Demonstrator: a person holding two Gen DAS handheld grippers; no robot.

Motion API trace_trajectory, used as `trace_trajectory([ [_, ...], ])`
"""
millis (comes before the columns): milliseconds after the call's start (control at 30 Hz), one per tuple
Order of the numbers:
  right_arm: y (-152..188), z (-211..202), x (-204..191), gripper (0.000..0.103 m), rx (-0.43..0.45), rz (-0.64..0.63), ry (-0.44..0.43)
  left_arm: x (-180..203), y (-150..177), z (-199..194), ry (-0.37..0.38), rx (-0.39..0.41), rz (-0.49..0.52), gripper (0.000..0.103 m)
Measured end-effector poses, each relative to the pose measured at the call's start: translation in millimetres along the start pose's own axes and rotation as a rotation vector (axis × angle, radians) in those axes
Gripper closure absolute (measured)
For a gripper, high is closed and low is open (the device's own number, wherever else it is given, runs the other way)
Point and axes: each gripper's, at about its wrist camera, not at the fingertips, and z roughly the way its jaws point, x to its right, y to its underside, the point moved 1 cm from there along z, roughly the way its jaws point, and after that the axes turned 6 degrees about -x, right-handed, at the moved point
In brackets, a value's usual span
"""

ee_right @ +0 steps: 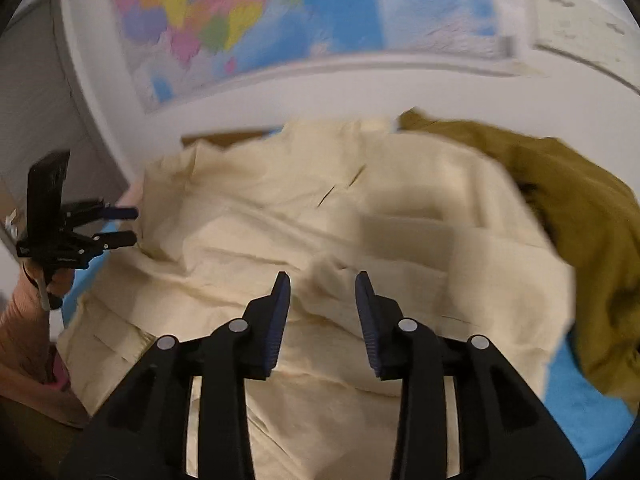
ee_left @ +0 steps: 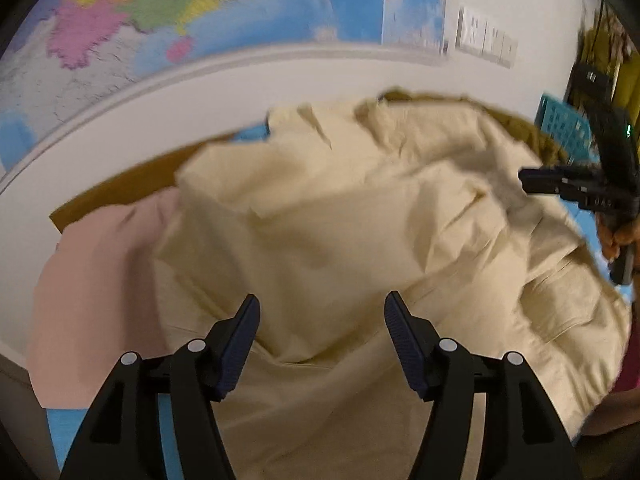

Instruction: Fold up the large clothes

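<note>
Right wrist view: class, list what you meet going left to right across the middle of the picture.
Left hand-held gripper → cream garment → olive garment.

We held the left gripper (ee_left: pixel 322 312) angled downward above the cream garment (ee_left: pixel 340 220), its jaws apart and gripping nothing. Our right gripper (ee_right: pixel 322 290) hovered over the same garment, jaws parted more narrowly, nothing between its pads.
</note>
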Motion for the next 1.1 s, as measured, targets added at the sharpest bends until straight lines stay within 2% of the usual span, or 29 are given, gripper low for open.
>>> trace_trajectory([
  [67,-3.1,22.3,5.9,0.071,-0.054,0.01,0.037,-3.0,-4.0,23.0,-0.007,-0.056,-0.035,0.041],
  [133,-3.1,39.3,16.7,0.076,-0.093,0.046,0.036,-8.7,-6.6,39.9,-0.018,-0.083,-0.071,0.041],
  [233,-1.2,40.2,22.9,0.075,-0.09,0.067,0.055,-9.5,-10.4,51.3,-0.037,-0.09,-0.076,0.041],
  [267,-1.0,35.5,21.4,0.07,-0.081,0.075,0.052,-7.6,-10.6,51.4,-0.05,-0.089,-0.076,0.041],
  [333,2.8,16.0,15.0,0.067,-0.035,0.069,0.036,-4.9,-8.7,42.7,-0.061,-0.065,-0.074,0.041],
  [467,15.3,-11.8,-4.0,0.063,0.0,0.019,-0.05,-7.8,4.1,10.1,0.044,0.005,-0.089,0.041],
  [500,20.1,-12.9,-6.9,0.061,-0.013,0.009,-0.077,-5.5,8.8,2.9,0.07,0.022,-0.077,0.038],
  [567,24.7,-6.4,-8.6,0.059,-0.04,-0.002,-0.052,0.1,16.6,0.5,0.076,0.022,-0.057,0.036],
  [700,32.0,18.3,4.5,0.06,-0.11,0.062,-0.009,1.2,24.6,21.5,0.047,-0.048,-0.097,0.036],
  [767,32.6,13.9,8.9,0.06,-0.089,0.093,-0.024,0.1,25.9,21.0,0.041,-0.042,-0.114,0.035],
  [833,34.6,-2.3,8.0,0.053,-0.044,0.11,-0.039,-1.5,29.8,9.4,0.051,-0.009,-0.136,0.026],
  [900,42.1,-25.0,6.4,0.05,0.003,0.116,-0.065,-3.2,35.4,-4.9,0.067,0.034,-0.14,0.023],
  [1033,74.9,-74.9,7.6,0.04,0.08,0.164,-0.099,-8.2,61.6,-40.3,0.103,0.123,-0.165,0.02],
  [1100,99.6,-94.9,14.1,0.039,0.103,0.219,-0.102,-14.4,80.5,-56.0,0.114,0.146,-0.196,0.019],
])
